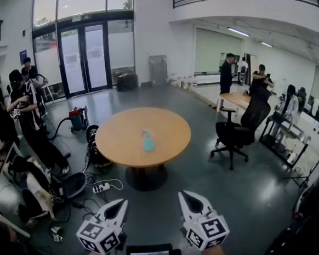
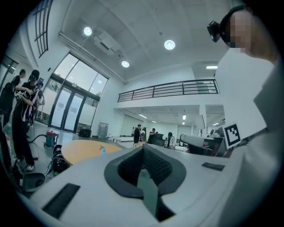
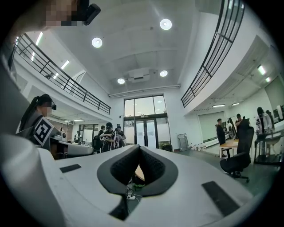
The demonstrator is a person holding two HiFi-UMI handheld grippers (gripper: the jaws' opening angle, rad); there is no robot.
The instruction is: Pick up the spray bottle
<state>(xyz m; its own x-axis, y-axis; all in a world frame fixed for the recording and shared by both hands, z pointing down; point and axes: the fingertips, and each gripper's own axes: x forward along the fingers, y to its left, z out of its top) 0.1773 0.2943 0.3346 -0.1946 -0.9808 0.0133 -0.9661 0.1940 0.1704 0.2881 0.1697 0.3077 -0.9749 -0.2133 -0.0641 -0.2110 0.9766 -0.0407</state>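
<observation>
Round table (image 1: 119, 138): wood-look top, smooth, with a satin sheen. Spray bottle (image 1: 148, 142): translucent blue plastic. Floor (image 1: 225, 190): grey, smooth, semi-gloss, showing faint reflections. Left gripper (image 1: 123, 202) and right gripper (image 1: 182, 194): white matt plastic shells, while the pads (image 2: 155, 164) are black and finely textured. Far doors (image 1: 82, 58): glass panes in dark frames.

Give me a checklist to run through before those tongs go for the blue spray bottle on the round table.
1. Upright spray bottle on the round table: ok.
2. Bottle within reach: not ok, the table stands well across the floor.
3. Open left tongs: not ok, shut and empty.
4. Open right tongs: not ok, shut and empty.
5. No trip hazards: not ok, a power strip and cables lie by the table's foot.
</observation>
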